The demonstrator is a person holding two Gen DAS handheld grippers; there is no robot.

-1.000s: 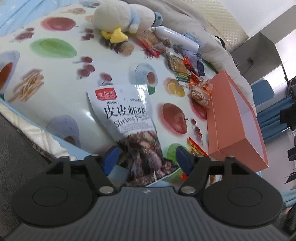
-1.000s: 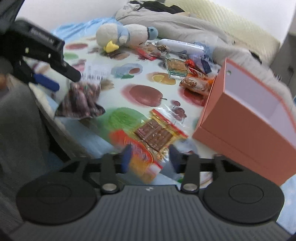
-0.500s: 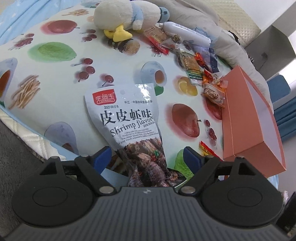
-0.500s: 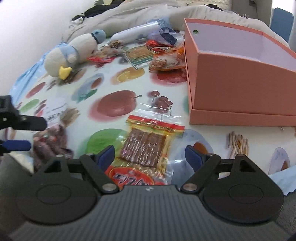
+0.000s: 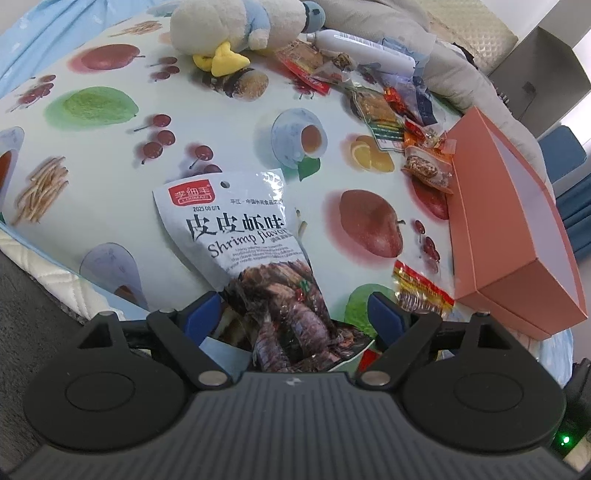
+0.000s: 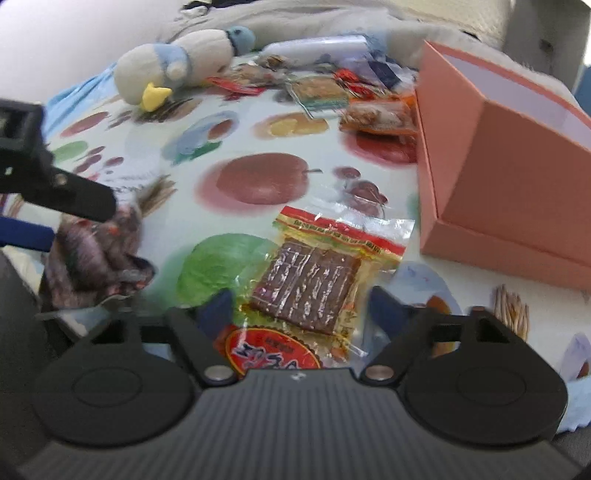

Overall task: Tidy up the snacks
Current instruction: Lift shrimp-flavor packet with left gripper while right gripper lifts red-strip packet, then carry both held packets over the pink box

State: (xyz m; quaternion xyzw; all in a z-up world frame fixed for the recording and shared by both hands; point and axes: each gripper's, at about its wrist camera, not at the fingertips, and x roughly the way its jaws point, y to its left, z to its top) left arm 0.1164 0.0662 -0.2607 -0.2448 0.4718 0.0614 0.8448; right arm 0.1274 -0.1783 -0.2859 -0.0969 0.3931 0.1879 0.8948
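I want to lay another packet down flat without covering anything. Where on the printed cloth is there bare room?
Free: the wide stretch of printed cloth left of the shrimp bag and below the plush duck, and the strip between that bag and the pink box. Crowded: the snack pile beside the box's far end.

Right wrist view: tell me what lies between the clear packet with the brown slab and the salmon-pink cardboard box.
Nothing lies between the clear packet with the brown slab and the salmon-pink cardboard box: only bare fruit-print tablecloth, shown in the right wrist view.
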